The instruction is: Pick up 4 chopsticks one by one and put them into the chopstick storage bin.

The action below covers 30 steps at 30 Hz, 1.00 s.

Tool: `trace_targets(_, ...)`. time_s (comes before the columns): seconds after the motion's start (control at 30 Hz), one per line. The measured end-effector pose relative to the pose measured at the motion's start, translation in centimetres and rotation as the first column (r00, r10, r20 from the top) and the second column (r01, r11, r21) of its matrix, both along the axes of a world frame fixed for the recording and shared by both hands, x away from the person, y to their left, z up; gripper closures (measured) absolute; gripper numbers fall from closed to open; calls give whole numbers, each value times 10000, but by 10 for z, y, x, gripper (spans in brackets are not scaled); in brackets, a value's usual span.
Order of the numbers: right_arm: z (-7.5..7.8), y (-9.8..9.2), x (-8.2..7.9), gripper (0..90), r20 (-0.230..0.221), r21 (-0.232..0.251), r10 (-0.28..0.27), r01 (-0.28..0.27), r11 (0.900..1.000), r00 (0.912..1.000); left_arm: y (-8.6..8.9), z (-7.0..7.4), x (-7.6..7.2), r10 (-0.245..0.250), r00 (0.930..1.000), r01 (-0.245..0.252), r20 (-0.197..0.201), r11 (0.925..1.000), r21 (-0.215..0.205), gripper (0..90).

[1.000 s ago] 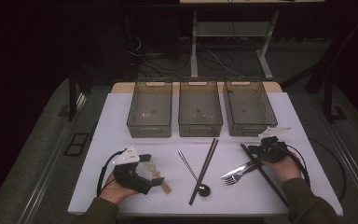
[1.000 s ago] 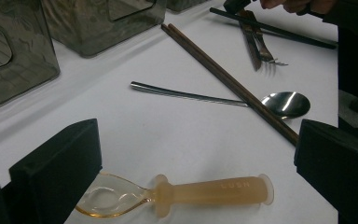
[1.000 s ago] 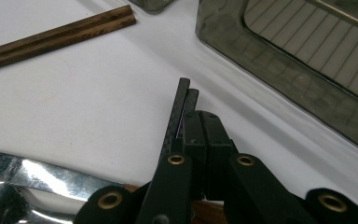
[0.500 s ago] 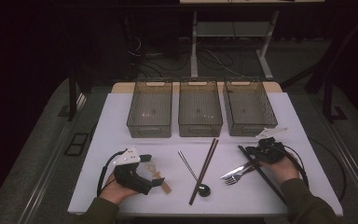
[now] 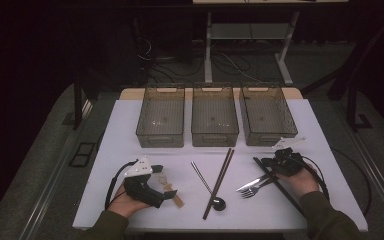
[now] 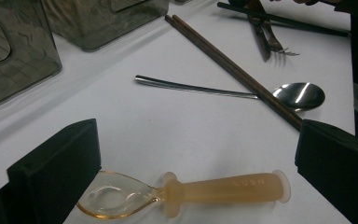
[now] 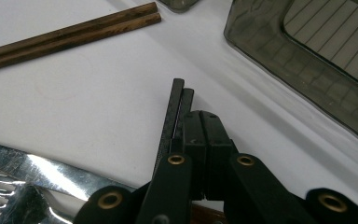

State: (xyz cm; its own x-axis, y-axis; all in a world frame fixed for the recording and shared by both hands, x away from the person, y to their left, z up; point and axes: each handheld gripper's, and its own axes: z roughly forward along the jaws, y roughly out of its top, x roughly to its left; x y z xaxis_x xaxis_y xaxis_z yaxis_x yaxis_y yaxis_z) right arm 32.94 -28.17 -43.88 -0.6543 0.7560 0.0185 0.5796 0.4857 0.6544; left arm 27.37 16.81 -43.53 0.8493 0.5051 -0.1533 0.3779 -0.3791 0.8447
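Nearest me, the left gripper (image 5: 164, 186) rests low on the white counter (image 5: 125, 125), jaws spread wide. Between them lies the small spoon with a clear bowl and a frosted orange plastic handle (image 6: 223, 186). In the left gripper view the spoon lies flat on the counter, its bowl close to one jaw and its handle end short of the other. Neither jaw presses on it, so nothing is gripped on this side.

The right gripper (image 7: 204, 115) has its jaws fully together, and I see nothing between them. The pair of black square-section chopsticks (image 7: 175, 112) lies just beside those jaws, flat on the counter; whether they touch I cannot tell. The steel table knife (image 7: 37, 170) and steel fork (image 7: 4, 198) lie side by side near that gripper.

At mid-counter, the polished metal long-handled spoon (image 6: 298, 93) lies with the pair of brown wooden chopsticks (image 6: 228, 65) crossing its handle.

Farthest off stand three smoky translucent plastic bins in a row: left (image 5: 160, 137), middle (image 5: 215, 137) and right (image 5: 272, 136). All three look empty.

Judgement: this reads as sorting cutlery into the bins, and it is at the very start. No piece is lifted and none is binned. All six items remain. The orange-handled spoon looks like the first pick, needing only the left jaws to close.
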Motion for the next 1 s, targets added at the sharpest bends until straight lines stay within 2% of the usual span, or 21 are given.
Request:
trace_targets(0.1, 2, -3, 0, 873, 66, 130, -143, 142, 9998, 9999, 1, 1, 0, 49, 10000, -49, 20, 10000, 36, 0)
trace_targets(0.23, 8, -12, -3, 815, 153, 667, -455, 444, 9968, 9988, 1, 0, -1, 96, 10000, -96, -15, 9998, 148, 0)
trace_targets(0.37, 15, -19, -10, 742, 3, 1194, -636, 631, 9908, 9980, 1, 1, -2, 72, 10000, -72, -17, 9998, 205, 0)
trace_targets(0.57, 19, -28, -33, 664, -150, 1365, -356, 373, 9899, 9993, 2, 1, -3, 80, 10000, -80, -37, 9999, 140, 0)
trace_targets(0.73, 21, -38, -51, 640, -170, 1429, -474, 494, 9885, 9987, 2, 1, -3, 107, 9999, -106, -49, 9999, 131, 0)
trace_targets(1.0, 17, -49, -78, 710, -483, 1259, -412, 470, 9909, 9980, 3, 2, -4, 97, 10000, -97, 9, 9999, 129, 0)
